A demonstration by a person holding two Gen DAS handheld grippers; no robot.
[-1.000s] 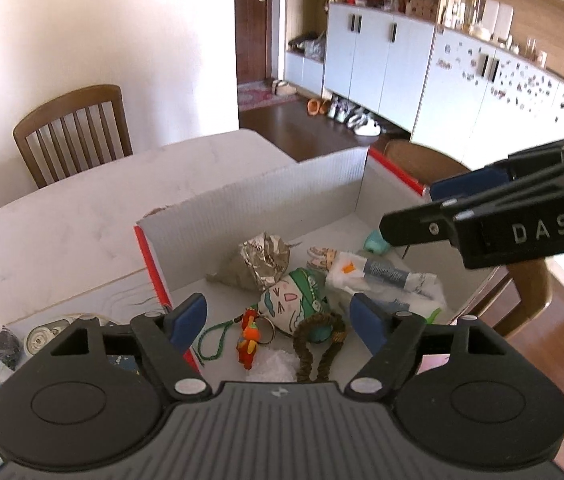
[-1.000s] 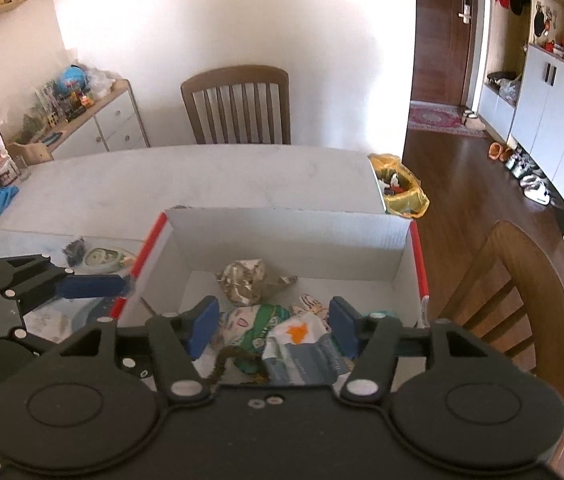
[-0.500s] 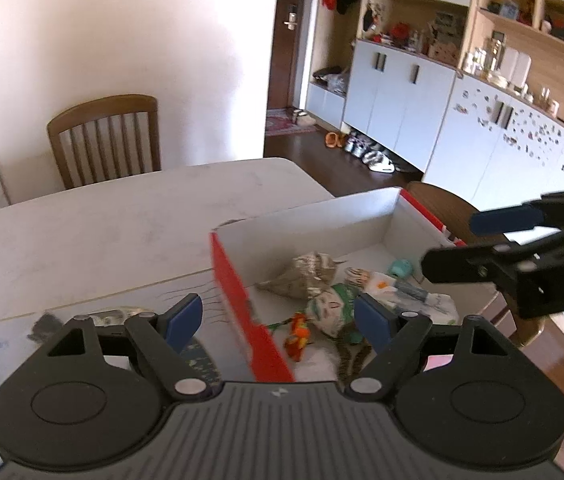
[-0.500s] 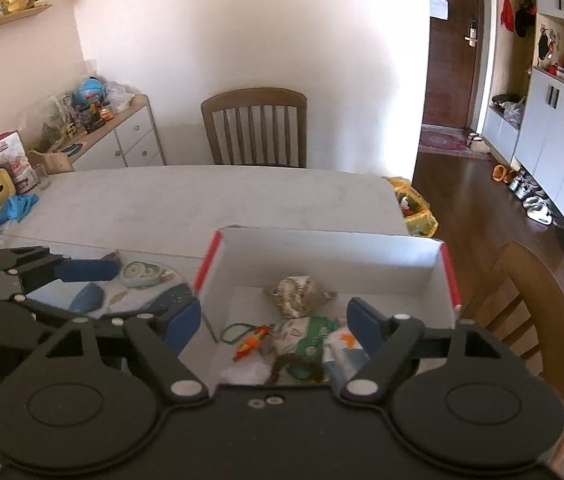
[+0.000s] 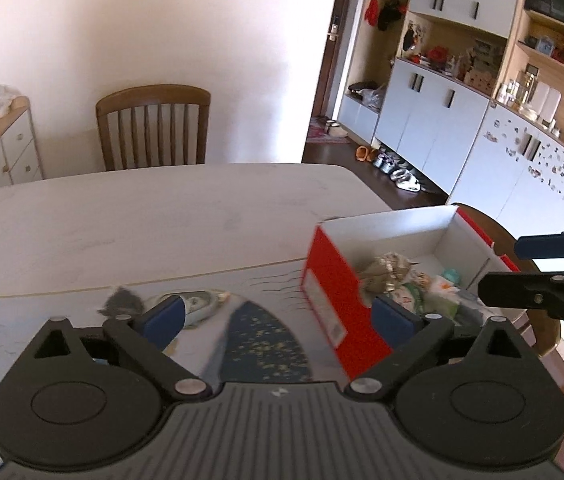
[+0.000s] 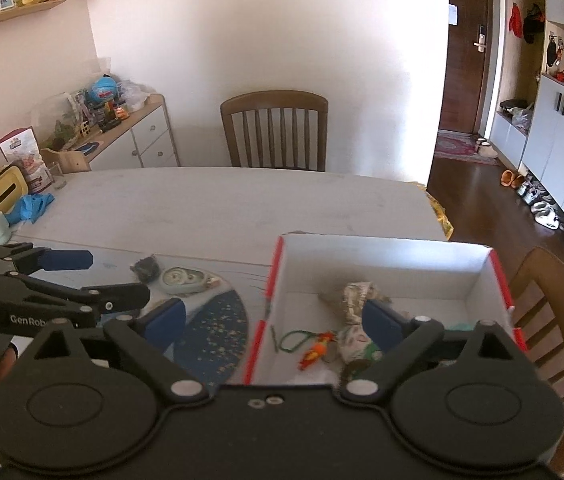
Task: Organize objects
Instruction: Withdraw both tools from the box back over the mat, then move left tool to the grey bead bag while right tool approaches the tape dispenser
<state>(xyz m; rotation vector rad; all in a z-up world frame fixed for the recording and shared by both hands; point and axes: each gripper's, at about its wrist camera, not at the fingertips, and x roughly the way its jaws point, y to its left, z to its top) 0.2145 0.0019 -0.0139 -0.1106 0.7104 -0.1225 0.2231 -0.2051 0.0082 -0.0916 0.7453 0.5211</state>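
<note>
A red-sided cardboard box [image 6: 381,268] with a white inside sits on the pale tabletop [image 6: 222,208], filling the lower right of the right wrist view. In it lie a crumpled foil wrapper [image 6: 355,296], a green cord [image 6: 293,340] tied to a small orange toy [image 6: 315,354], and a green-and-white cloth pouch [image 6: 355,346]. In the left wrist view the same box [image 5: 337,300] stands right of centre, its red side facing the camera.

Left of the box, outside it, a round pale tin [image 6: 182,280] and a small dark clump [image 6: 146,268] rest on the tabletop, near a dark blue speckled mat [image 6: 218,336].

The right gripper [image 6: 270,316] hangs above the near left wall of the box, its jaws spread wide after just opening, nothing between them; one blue pad is over the mat, the other over the box contents. The left gripper [image 5: 278,314] is also released, jaws just opened wide and empty, straddling the mat and the box's red side, with the tin [image 5: 198,304] just behind its left pad. Each gripper shows at the edge of the other's view.

A wooden chair [image 6: 276,132] stands at the far side of the tabletop, against a white wall.
</note>
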